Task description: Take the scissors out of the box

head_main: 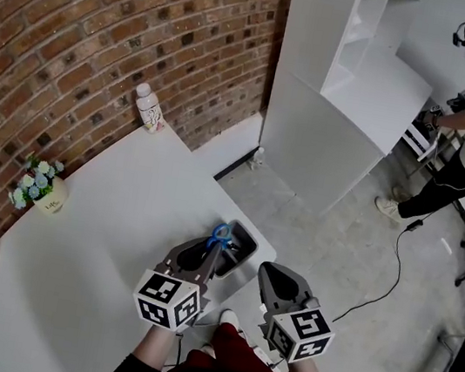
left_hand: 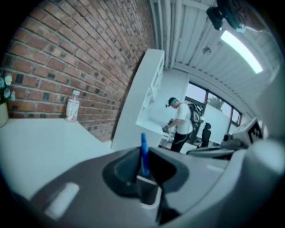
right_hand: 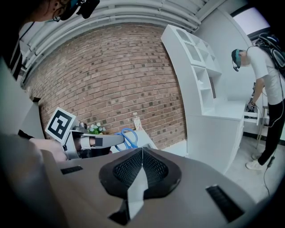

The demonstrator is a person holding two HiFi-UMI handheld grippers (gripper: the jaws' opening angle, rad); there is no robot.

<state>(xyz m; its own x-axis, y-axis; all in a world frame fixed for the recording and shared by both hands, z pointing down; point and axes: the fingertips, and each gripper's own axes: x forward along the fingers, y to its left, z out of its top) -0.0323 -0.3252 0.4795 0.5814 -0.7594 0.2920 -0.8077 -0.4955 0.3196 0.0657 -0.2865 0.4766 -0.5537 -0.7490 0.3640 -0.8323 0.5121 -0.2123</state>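
My left gripper (head_main: 206,254) points forward and slightly down, jaws clamped on the scissors (head_main: 221,233), whose blue handles jut past its tips over the box (head_main: 245,245). My right gripper (head_main: 273,276), alongside, is closed on nothing. The bottle (head_main: 148,108) label is too small to read.

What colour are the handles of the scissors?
Blue. The scissors show it best in the right gripper view.

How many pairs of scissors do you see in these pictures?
1. The blue-handled scissors are clamped in the left gripper, by the dark box. The box's inside is partly hidden, so more may lie there.
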